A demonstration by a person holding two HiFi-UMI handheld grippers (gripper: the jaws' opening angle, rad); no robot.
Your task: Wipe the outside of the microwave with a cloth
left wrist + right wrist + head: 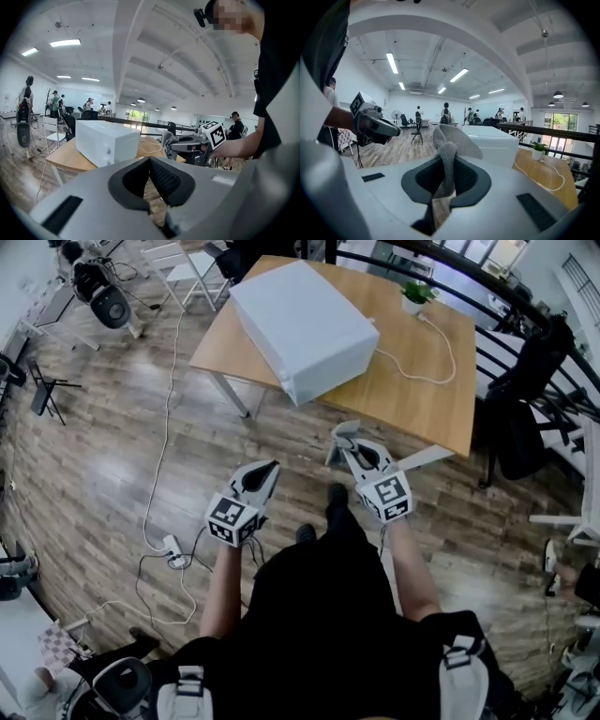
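Your right tongs [343,440] pinch the cloth [449,140]; your left tongs [266,471] are pressed together, empty. The microwave [300,324] lies ahead on the table [412,399], nearer your right tongs.

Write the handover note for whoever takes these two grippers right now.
Left gripper: jaws together, nothing between them, held over the floor short of the table.
Right gripper: jaws shut on the grey cloth, which sticks up out of them; also short of the table.
The white microwave sits on the table ahead, with its cord trailing across the tabletop.
Done: the cloth is in hand.
Left: the cloth is not yet on the microwave, so the whole outside is left to wipe.
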